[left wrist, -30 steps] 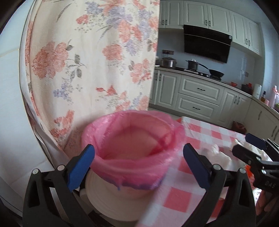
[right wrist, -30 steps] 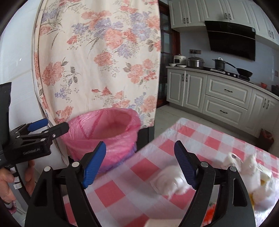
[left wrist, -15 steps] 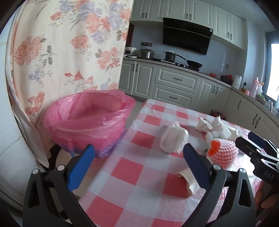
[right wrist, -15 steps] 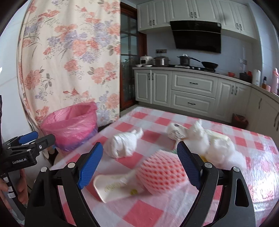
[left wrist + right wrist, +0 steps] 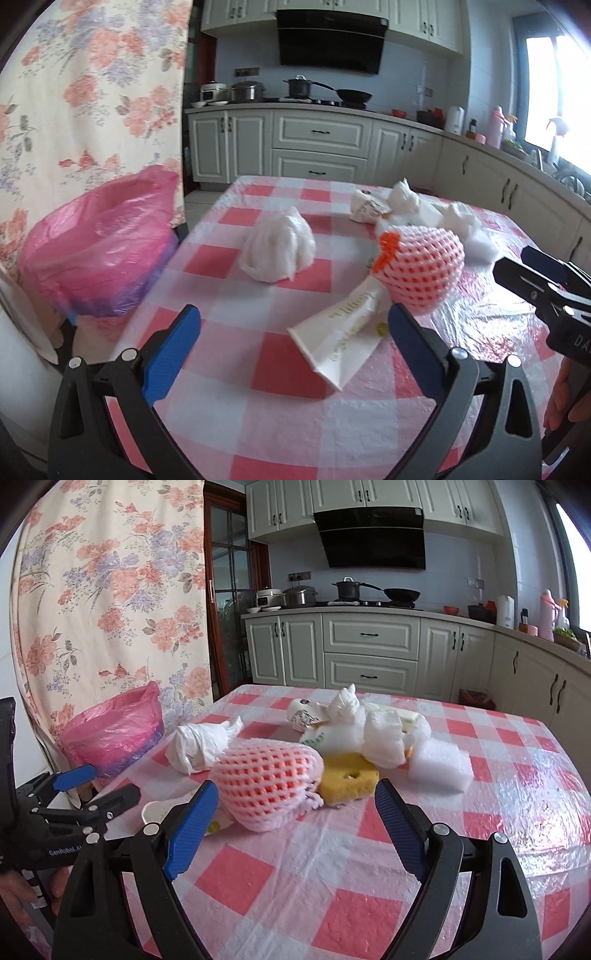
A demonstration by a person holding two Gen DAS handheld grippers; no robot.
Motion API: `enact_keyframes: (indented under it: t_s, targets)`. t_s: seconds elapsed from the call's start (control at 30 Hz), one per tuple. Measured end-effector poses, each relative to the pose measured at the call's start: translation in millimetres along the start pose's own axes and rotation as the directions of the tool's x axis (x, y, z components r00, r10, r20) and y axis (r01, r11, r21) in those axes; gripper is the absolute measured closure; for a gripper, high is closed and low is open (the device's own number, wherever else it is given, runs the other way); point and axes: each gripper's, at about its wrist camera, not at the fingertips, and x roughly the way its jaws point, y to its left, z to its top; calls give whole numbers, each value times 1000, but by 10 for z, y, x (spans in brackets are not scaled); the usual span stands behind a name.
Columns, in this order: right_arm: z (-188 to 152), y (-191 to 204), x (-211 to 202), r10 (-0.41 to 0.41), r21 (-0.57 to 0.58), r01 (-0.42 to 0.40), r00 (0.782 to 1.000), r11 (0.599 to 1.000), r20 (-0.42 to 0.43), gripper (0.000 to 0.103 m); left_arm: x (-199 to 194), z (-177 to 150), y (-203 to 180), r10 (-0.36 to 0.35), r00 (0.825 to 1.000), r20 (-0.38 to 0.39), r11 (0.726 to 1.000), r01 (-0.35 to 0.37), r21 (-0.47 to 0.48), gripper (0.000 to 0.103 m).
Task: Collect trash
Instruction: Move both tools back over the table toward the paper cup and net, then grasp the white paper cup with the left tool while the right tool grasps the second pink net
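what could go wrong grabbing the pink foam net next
The pink foam net lies on top of the cream wrapper, so a low pinch might snag both. It looks soft and may squash or slip from the right gripper. The bin with the pink bag sits off the table's left edge, so a short carry could drop it.

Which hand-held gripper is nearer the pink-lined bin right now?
Left. The left hand-held gripper hovers open by the table edge beside the pink-lined bin; the right hand-held gripper is farther along, facing the pink foam net.
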Motion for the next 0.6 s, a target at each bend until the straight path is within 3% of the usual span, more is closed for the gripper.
enact_keyframes:
  t_s: [0.17, 0.6]
  targets:
    - [-23, -79, 97, 3, 25, -3, 1000, 1000, -15, 21, 162, -44, -156, -20, 999, -30, 998, 22, 60, 5]
    - [-44, -213, 308, -2, 66, 5, 999, 998, -53, 21, 601, 61, -320, -66, 992, -107, 991, 78, 110, 9]
